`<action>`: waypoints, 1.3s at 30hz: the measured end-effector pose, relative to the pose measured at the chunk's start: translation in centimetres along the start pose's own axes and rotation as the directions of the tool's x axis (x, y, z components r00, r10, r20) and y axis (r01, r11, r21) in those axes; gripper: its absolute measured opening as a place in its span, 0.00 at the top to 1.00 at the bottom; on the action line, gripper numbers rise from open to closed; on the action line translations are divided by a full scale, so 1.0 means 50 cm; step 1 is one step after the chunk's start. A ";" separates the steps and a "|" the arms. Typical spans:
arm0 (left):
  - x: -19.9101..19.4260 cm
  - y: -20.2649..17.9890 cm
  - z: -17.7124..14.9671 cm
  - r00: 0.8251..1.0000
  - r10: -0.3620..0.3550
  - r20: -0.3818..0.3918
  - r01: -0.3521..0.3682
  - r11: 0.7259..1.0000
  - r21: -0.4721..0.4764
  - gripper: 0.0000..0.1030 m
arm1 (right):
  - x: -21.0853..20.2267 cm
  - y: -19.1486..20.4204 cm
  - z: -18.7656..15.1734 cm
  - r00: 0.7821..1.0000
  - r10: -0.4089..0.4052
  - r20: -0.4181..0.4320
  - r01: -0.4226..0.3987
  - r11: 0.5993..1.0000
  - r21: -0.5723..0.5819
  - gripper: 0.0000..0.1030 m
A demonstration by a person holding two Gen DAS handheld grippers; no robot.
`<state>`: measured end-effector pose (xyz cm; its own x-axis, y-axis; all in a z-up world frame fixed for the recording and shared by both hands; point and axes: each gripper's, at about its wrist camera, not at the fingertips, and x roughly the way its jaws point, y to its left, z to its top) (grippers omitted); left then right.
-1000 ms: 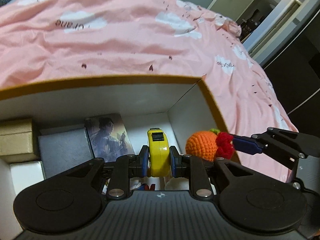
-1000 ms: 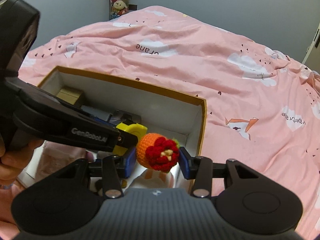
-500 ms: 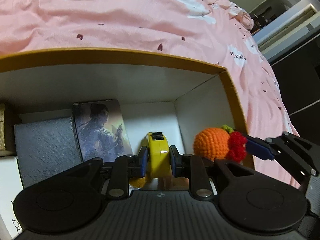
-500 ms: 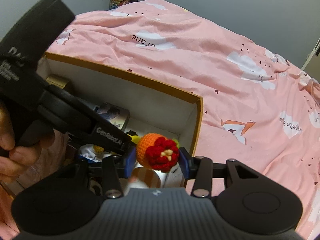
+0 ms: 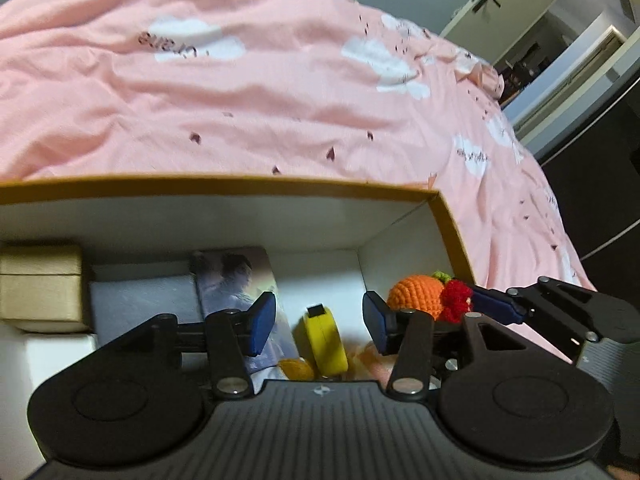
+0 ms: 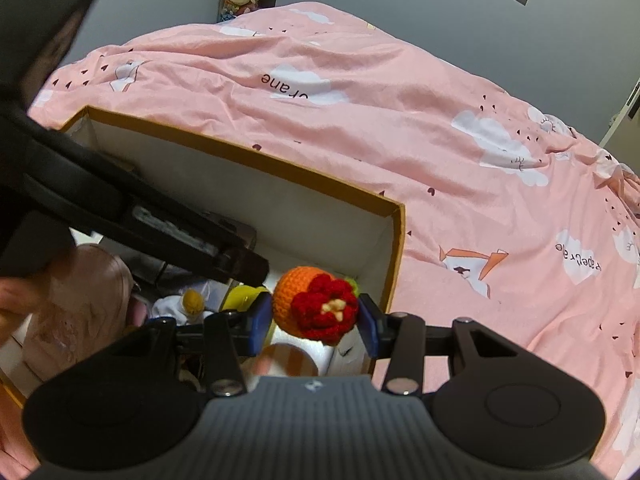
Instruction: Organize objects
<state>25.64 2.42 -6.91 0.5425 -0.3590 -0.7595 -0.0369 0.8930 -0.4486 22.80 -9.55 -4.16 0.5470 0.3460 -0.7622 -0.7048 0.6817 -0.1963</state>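
Observation:
An open cardboard box (image 5: pixel 248 186) (image 6: pixel 256 152) with white inner walls lies on a pink bed. My left gripper (image 5: pixel 319 322) hovers over its right part, jaws opening and clear of the yellow tape measure (image 5: pixel 325 338), which now lies in the box below them. The tape measure (image 6: pixel 242 296) peeks out in the right wrist view, under the left gripper's black body (image 6: pixel 132 204). My right gripper (image 6: pixel 314 318) is shut on an orange crocheted fruit with a red flower (image 6: pixel 316 306), held above the box's right corner; the fruit (image 5: pixel 418 296) also shows in the left wrist view.
In the box lie a gold box (image 5: pixel 40 288), a grey case (image 5: pixel 144 304), a picture card (image 5: pixel 236 280) and a small white doll with a yellow head (image 6: pixel 188 304). Pink bedding (image 5: pixel 280 92) surrounds the box. A hand (image 6: pixel 12 300) holds the left gripper. A door (image 5: pixel 500 8) stands far right.
The left jaws have spread apart and released the yellow tape measure, which dropped into the box. The left gripper pulled back from the box. The right gripper kept the crocheted fruit still.

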 end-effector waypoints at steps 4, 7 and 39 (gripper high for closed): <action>-0.030 0.013 0.005 1.000 0.013 0.025 -0.014 1.000 0.012 0.47 | 0.002 -0.006 0.008 1.000 -0.003 0.005 0.003 1.000 0.005 0.54; -0.042 0.018 0.002 1.000 0.016 0.026 -0.017 1.000 0.014 0.52 | 0.006 -0.006 0.014 1.000 0.003 0.009 -0.003 1.000 -0.002 0.54; -0.199 -0.065 -0.064 0.954 0.200 0.224 -0.245 0.949 0.197 0.39 | -0.113 0.032 0.015 0.995 0.067 0.072 -0.074 0.992 0.102 0.32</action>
<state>17.67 2.25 0.60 0.6980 -0.1031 -0.7086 -0.0031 0.9891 -0.1469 18.91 -9.94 0.28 0.5297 0.4364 -0.7273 -0.6935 0.7166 -0.0751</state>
